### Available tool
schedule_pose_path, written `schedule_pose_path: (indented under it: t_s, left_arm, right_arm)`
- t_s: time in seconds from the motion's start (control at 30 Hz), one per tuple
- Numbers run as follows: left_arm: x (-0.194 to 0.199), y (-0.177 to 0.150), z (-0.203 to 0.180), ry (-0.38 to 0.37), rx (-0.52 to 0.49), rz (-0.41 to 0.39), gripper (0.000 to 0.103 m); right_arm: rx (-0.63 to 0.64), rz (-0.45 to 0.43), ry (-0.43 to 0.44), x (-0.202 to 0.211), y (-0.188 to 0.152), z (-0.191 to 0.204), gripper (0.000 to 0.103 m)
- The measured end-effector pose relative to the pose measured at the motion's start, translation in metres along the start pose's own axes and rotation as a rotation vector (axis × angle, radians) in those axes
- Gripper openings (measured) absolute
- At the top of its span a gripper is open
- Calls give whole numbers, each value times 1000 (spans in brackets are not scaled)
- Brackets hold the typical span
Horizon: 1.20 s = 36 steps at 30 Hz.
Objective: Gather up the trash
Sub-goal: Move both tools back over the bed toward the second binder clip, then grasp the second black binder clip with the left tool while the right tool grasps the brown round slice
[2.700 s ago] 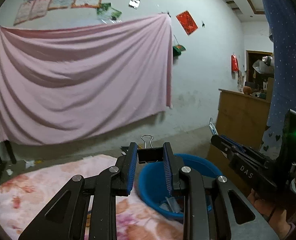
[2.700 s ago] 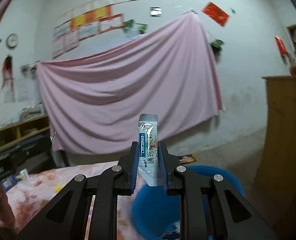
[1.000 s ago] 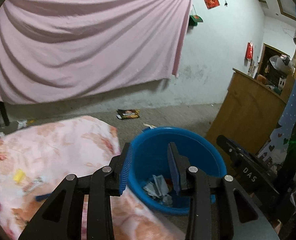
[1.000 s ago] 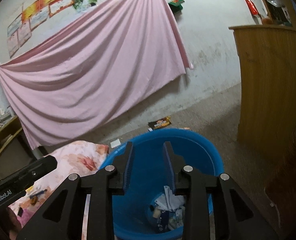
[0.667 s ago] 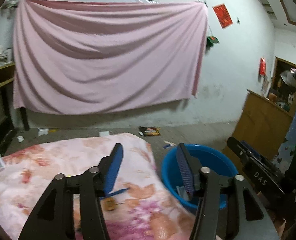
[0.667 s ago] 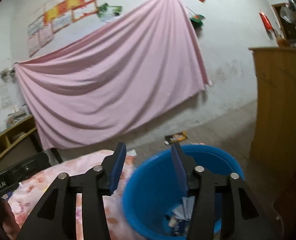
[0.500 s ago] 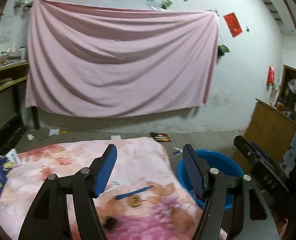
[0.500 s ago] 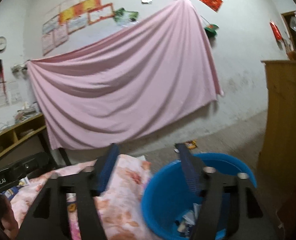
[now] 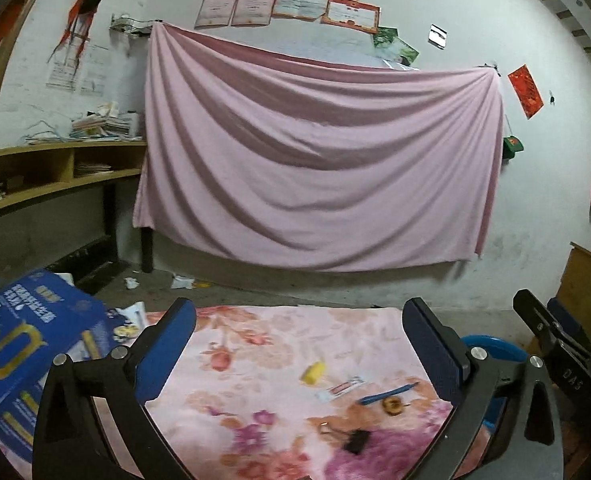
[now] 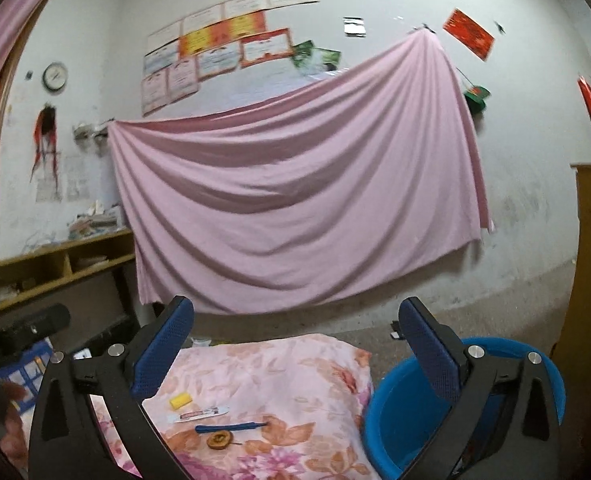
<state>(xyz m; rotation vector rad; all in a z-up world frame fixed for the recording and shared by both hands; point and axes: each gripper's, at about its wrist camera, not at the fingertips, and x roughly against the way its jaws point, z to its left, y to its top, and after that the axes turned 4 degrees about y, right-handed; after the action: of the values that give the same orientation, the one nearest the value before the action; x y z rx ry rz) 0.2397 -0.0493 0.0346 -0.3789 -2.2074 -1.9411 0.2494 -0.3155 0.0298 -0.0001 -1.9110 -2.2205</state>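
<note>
over the flowered pink blanket (image 9: 255,344), nearest the cameras, both grippers are empty. the left gripper (image 9: 299,344) has its blue-padded jaws spread wide and opening, with nothing between them; the right gripper (image 10: 295,346) is likewise wide and opening, nothing between its pads.

on the blanket, small trash lies scattered: a black binder clip (image 9: 355,440) closest to the left gripper, then a round brownish piece (image 9: 392,405) touching the tip of a blue pen (image 9: 387,393), a white sachet with red print (image 9: 341,388) just beyond, and a yellow piece (image 9: 312,372) farther still. the right wrist view shows the same pen (image 10: 231,427), round piece (image 10: 219,439), sachet (image 10: 199,414) and yellow piece (image 10: 181,400).

off the blanket's right edge stands the blue plastic tub (image 10: 395,400); what it holds is hidden. off the blanket's left edge lies a blue printed box (image 9: 27,344).

beyond the blanket, scraps lie on the floor, and a pink sheet (image 9: 315,168) hangs on the wall.
</note>
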Motion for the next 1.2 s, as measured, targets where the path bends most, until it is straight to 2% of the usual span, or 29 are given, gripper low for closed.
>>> schedule_pose_path:
  t_s: [0.3, 0.47, 0.57, 0.67, 1.07, 1.1, 1.17, 1.2]
  left_arm:
    - [7, -13, 17, 31, -13, -23, 101]
    - [5, -20, 20, 27, -27, -6, 101]
    - [2, -25, 18, 15, -45, 27, 101]
    - [-3, -29, 16, -28, -57, 81, 101]
    - [-31, -46, -5, -136, -125, 279, 100]
    - [-33, -48, -7, -143, -135, 293, 100]
    - [-38, -51, -14, -161, -158, 325, 94]
    - [-40, -53, -17, -172, -172, 341, 88]
  right_arm:
    - [102, 14, 46, -5, -8, 30, 103]
    - [134, 24, 65, -5, -10, 36, 103]
    - [145, 49, 69, -8, -13, 38, 103]
    - [139, 86, 73, -11, -14, 35, 103]
    - [85, 318, 85, -33, -26, 19, 103]
    - [80, 332, 89, -35, -27, 17, 102]
    - [64, 361, 104, -38, -29, 14, 93]
    - [56, 376, 109, -39, -30, 13, 90]
